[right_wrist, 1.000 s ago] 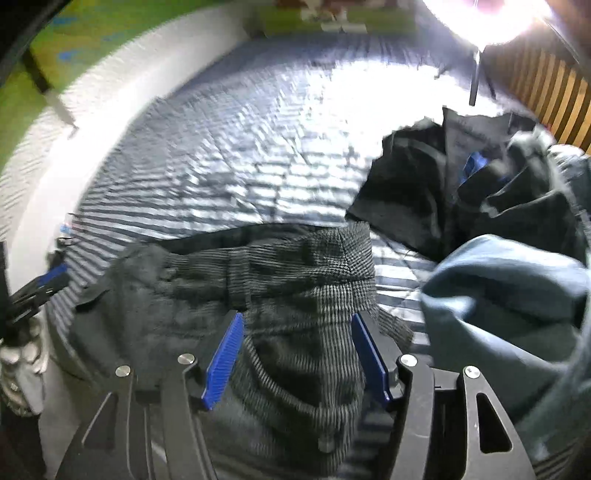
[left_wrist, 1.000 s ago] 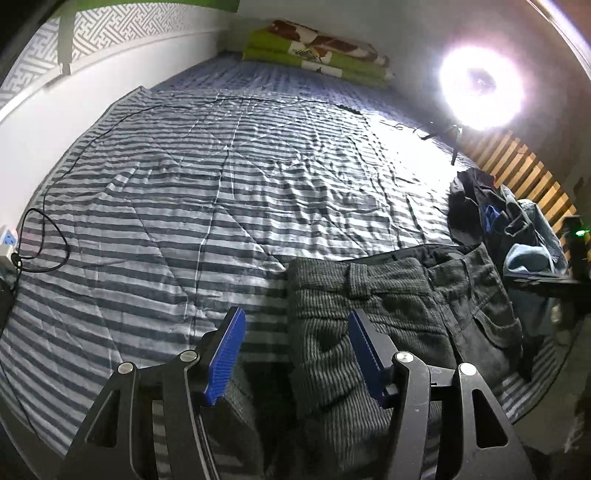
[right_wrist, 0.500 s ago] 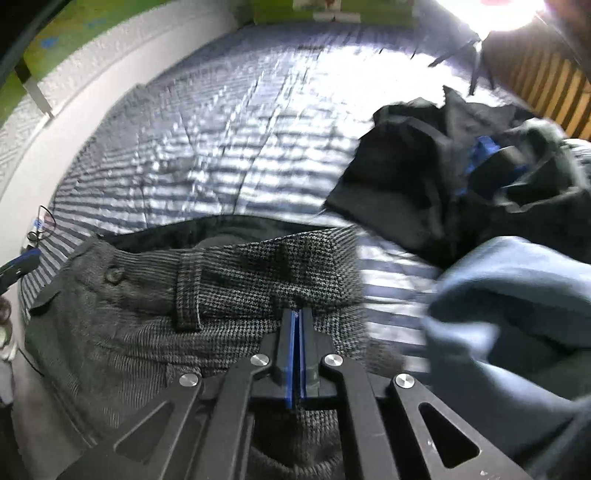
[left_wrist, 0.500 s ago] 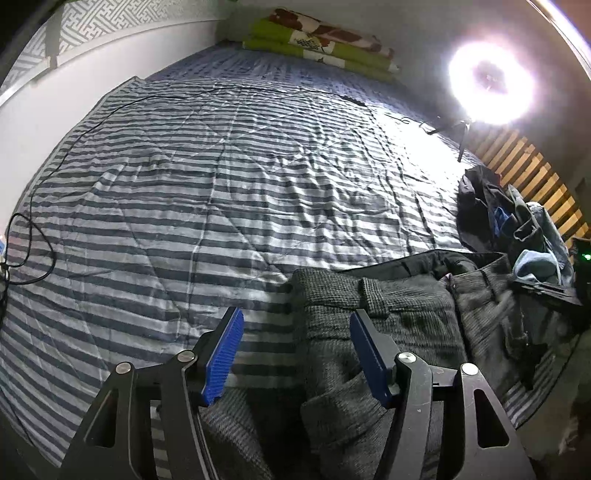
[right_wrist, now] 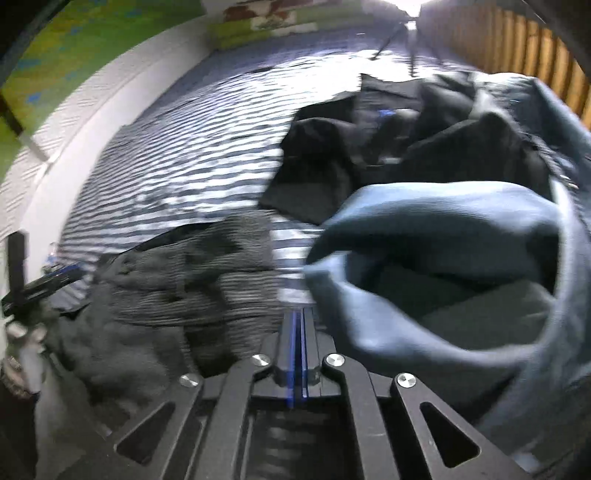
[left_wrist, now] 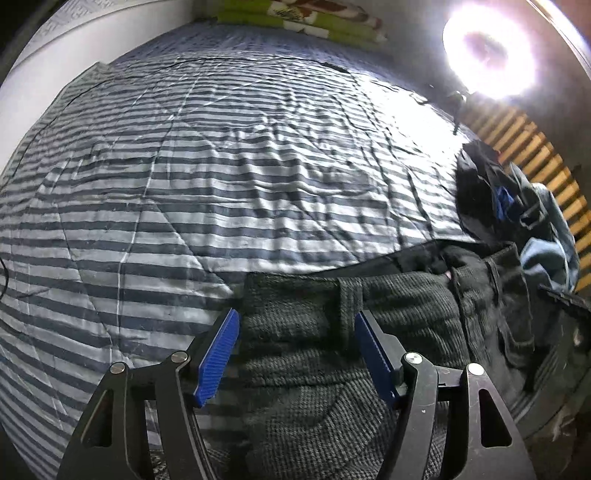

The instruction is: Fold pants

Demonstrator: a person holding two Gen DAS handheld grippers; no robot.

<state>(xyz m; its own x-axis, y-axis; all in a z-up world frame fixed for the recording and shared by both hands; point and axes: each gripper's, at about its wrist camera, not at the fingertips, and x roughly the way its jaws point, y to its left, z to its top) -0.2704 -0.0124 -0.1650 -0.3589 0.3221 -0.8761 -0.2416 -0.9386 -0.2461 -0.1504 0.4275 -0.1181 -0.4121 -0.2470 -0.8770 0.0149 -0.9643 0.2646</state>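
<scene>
Dark grey woven pants (left_wrist: 406, 306) lie at the near edge of the striped bed cover (left_wrist: 221, 166), waistband facing the bed. My left gripper (left_wrist: 295, 315) is open, its blue pads either side of the waistband's left end and a belt loop, just above the cloth. In the right wrist view the pants (right_wrist: 177, 280) show blurred at lower left. My right gripper (right_wrist: 298, 317) is shut, its pads pressed together on the pants' right waistband corner. The legs hang out of sight below the bed edge.
A heap of dark clothes (left_wrist: 487, 192) and a light blue garment (right_wrist: 443, 236) sits right of the pants, close to my right gripper. A ring light (left_wrist: 487, 55) glares at the back right by wooden slats (left_wrist: 535, 162). Pillows (left_wrist: 303, 22) line the far end.
My right gripper went from open to shut on the waistband and is now moving, blurring its view. My left gripper stayed open and moved forward until its pads straddle the waistband.
</scene>
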